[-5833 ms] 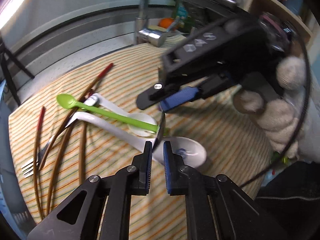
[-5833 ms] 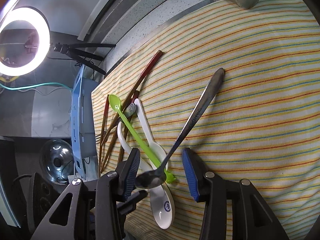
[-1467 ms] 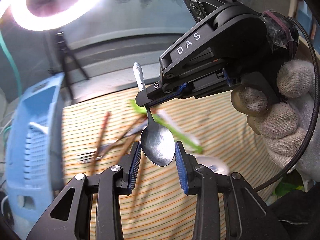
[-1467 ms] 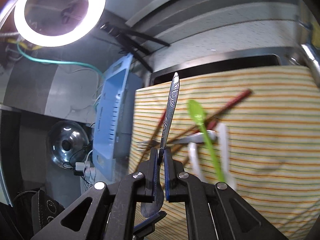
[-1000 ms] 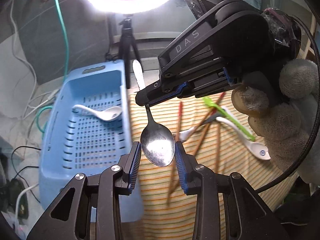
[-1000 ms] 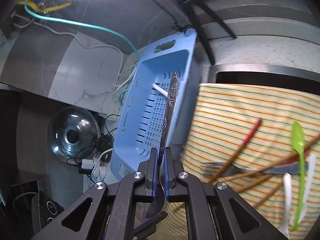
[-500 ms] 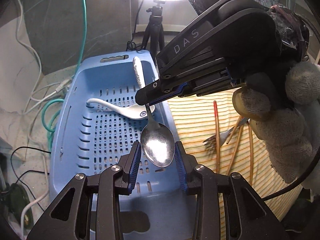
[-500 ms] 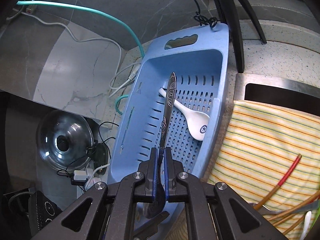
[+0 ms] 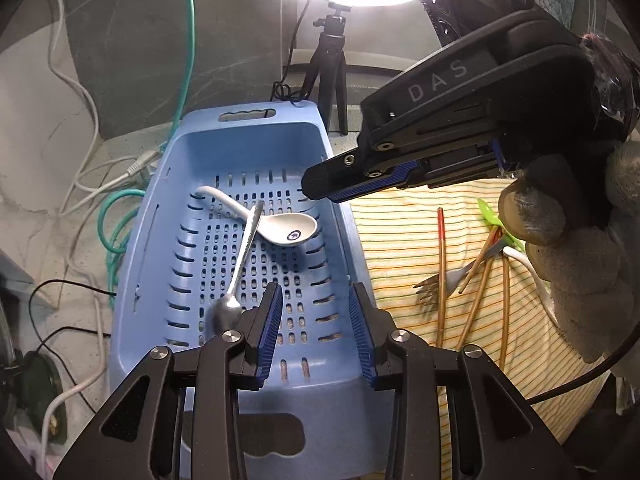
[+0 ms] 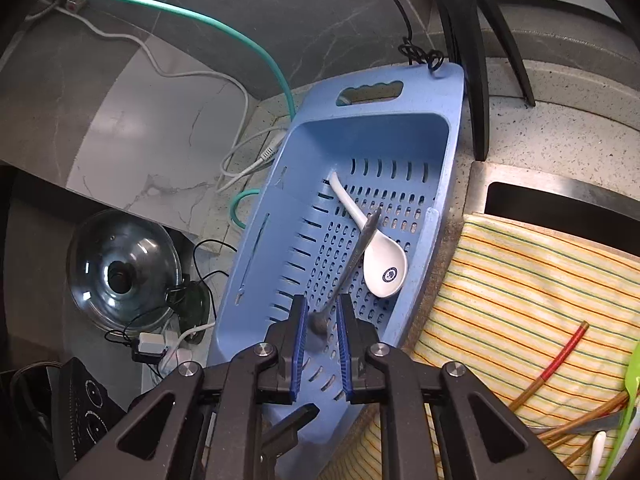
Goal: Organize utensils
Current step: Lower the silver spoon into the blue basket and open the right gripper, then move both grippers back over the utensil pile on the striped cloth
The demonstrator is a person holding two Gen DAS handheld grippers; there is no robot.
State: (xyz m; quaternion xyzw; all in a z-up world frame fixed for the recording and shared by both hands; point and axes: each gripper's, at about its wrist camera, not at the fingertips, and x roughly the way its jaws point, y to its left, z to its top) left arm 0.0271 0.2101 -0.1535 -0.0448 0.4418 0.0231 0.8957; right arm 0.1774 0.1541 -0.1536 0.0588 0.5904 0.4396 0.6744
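A speckled counter (image 10: 560, 128) held the blue basket (image 9: 148, 216) beside a striped cloth (image 9: 404, 256). My right gripper (image 10: 319, 332) hung over the basket, its jaws opening with nothing pressed between them, so the metal spoon (image 9: 243, 256) lay inside, its handle across the white spoon (image 9: 276, 228). My left gripper (image 9: 315, 320) stood part open and empty. Chopsticks (image 9: 441, 264) and fork (image 9: 444, 282) waited on the cloth

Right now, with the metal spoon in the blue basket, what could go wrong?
1. The metal spoon leans across the white ceramic spoon in the slotted blue plastic basket; it may slide or knock it.
2. The right gripper, jaws opening, hangs close above the spoon's bowl; lowering could catch it.
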